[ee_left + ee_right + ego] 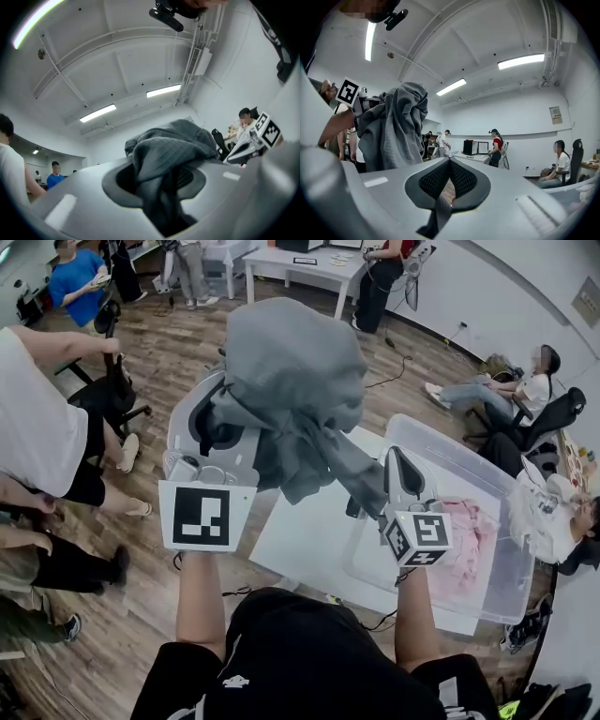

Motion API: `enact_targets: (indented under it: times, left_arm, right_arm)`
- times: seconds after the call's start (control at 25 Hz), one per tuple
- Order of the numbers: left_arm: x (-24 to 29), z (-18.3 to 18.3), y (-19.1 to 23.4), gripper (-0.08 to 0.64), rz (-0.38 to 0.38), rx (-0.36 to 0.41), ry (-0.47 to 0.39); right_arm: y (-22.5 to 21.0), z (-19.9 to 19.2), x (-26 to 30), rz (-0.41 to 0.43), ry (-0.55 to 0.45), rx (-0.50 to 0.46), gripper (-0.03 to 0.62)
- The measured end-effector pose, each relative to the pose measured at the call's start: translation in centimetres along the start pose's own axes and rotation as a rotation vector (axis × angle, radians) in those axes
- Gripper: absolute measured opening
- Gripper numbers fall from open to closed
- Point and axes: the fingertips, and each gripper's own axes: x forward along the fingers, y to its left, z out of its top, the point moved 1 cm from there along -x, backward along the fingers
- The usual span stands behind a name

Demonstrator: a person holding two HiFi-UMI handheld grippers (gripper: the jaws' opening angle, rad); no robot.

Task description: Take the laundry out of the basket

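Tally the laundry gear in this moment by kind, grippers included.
Grey garment: 1, held up
Grippers: 2, left gripper and right gripper, both shut on that garment
Pink laundry pile: 1, in the bin
Clear plastic bin: 1
Total: 5

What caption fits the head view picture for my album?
Left gripper and right gripper hold up a grey garment; pink laundry lies in the clear basket.
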Motion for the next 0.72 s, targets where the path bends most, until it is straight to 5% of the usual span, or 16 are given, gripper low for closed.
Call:
enact_targets:
  times: [0.36,0.72]
  left_arm:
    - [0.1,-4.7,-0.2,0.137,0.02,-0.034,0.049]
    - [0.4,-14.4,-7.7,0.137,-0.124,-0.149,0.202]
  right_arm:
    - [0.9,-0.1,1.1,0.036,0.008,0.001,0.0]
    - [0.4,-0.9,1.0,0.024,0.031,-0.005,0.0]
